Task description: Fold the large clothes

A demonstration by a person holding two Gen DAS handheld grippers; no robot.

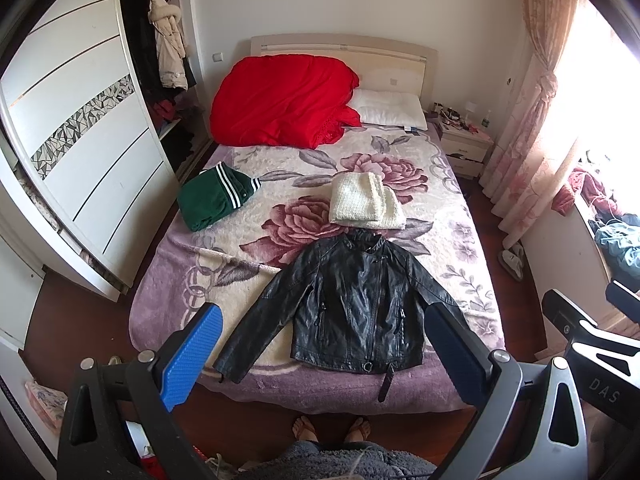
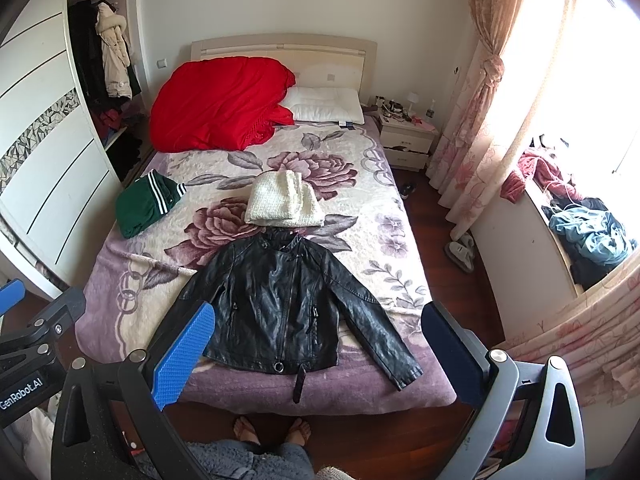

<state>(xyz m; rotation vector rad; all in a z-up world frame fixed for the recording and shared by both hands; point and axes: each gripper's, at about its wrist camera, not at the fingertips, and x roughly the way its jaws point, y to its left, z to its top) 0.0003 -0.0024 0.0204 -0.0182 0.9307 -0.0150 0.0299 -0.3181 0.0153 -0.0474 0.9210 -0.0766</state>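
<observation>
Black leather jacket [image 1: 354, 304] spread flat, front up, at lower centre on the bed [image 1: 168, 288]. Left claw [image 1: 324, 356] and right claw [image 2: 320, 354] both spread apart, empty, above the bed's foot.

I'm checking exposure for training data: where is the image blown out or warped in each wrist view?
Left wrist view: the window at the right edge is blown out to white, and the wardrobe door bows with fisheye distortion. Right wrist view: the window glares likewise; the black leather jacket stays sharp, with light sheen on its folds.
</observation>
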